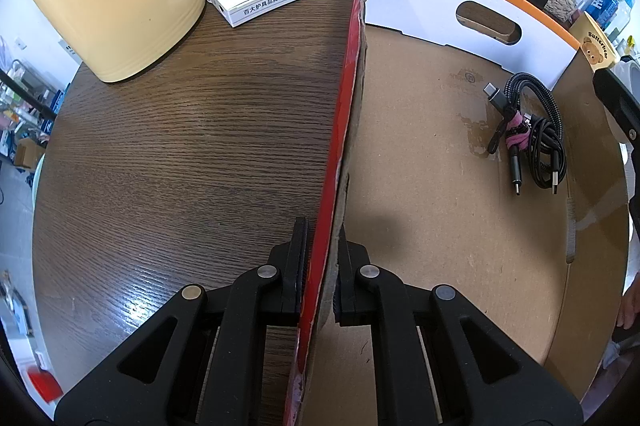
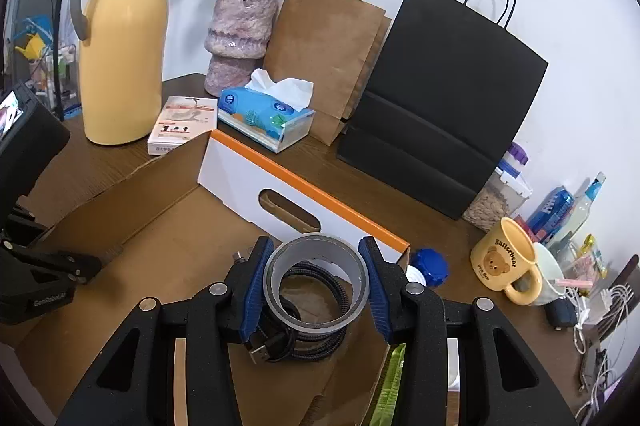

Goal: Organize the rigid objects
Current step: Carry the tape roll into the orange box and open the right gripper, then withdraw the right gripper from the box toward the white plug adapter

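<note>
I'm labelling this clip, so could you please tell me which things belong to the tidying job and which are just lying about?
Job: open cardboard box, grey tape roll, black bundled cables.
Lying about: yellow jug, tissue pack, yellow bear mug, black paper bag.

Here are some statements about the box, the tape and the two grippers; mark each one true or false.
1. The left gripper is shut on the box wall. True.
2. The right gripper holds a mug. False: it holds a tape roll.
3. A cable bundle lies inside the box. True.
4. The yellow jug stands inside the box. False: it stands on the table beside it.
</note>
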`<state>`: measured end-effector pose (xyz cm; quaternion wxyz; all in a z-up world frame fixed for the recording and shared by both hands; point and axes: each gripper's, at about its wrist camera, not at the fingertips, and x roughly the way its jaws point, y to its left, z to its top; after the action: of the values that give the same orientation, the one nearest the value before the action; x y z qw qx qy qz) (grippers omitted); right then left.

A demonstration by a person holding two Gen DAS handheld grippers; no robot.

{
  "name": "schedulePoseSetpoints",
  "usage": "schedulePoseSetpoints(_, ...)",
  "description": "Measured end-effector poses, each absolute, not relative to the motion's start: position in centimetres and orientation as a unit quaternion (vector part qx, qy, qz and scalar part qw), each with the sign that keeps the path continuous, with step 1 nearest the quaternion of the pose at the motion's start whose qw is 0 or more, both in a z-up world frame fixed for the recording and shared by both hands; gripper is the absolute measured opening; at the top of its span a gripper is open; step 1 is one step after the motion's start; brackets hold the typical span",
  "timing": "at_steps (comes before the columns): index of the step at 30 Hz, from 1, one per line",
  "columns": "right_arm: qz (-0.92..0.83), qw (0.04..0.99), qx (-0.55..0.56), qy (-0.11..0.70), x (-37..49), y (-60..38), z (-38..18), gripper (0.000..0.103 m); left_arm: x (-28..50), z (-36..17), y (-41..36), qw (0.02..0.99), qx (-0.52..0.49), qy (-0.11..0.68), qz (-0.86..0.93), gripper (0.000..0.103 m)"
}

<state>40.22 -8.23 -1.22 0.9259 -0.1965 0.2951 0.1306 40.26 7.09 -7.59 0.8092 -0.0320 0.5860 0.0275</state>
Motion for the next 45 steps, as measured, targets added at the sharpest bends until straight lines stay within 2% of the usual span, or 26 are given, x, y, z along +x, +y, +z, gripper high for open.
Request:
schedulePoseSetpoints(12,0.129,0.925,-0.195,0.3,40.1,-8.6,-1.5,0.05,40.3,-7.6,7.2,0.809,-0.033,0.586,0.027,0.006)
schedulePoseSetpoints(14,0.13,0.924,-0.193,0.303,40.0,-8.7,-1.5,0.07,40.2,-7.6,7.2,0.809,-0.033,0.586,0.027,0.006)
schedulePoseSetpoints(15,0.13,0.925,-0.192,0.302,39.9,-8.8,-1.4,0.088,40.2,-7.6,7.2,0.809,-0.034,0.586,0.027,0.006)
schedulePoseSetpoints(16,0.13,0.927,-0.189,0.298,39.8,-9.0,-1.3,0.091,40.3,-7.6,7.2,0.809,-0.034,0.587,0.027,0.006)
schedulePoseSetpoints(45,0.127,0.934,-0.172,0.288,38.5,-10.2,-0.5,0.091,40.3,-7.6,7.2,0.809,-0.034,0.587,0.027,0.006)
